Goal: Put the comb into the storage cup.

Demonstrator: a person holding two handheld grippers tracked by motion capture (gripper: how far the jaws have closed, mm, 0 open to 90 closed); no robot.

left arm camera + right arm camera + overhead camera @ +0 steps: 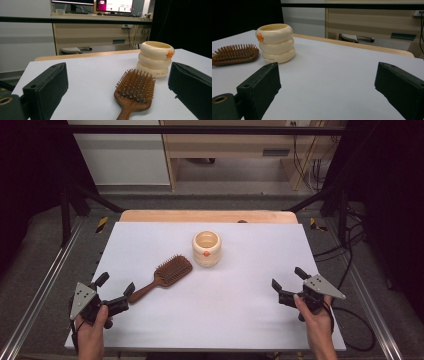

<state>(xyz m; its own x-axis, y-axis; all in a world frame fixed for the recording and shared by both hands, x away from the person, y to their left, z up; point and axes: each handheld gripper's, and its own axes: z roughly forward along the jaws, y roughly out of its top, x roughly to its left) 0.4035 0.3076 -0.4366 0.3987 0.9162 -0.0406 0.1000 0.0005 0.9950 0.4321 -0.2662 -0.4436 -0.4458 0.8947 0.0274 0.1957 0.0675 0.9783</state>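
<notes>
Risk: left gripper (116, 291) jaws wide apart, empty, near hairbrush (165, 276) handle; sloppy approach could shove brush into cup (206, 248). Right gripper (291, 283) jaws apart too.

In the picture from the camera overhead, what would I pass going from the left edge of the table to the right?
Left hand-held gripper → wooden hairbrush → cream ringed cup → right hand-held gripper, all over the white table.
</notes>
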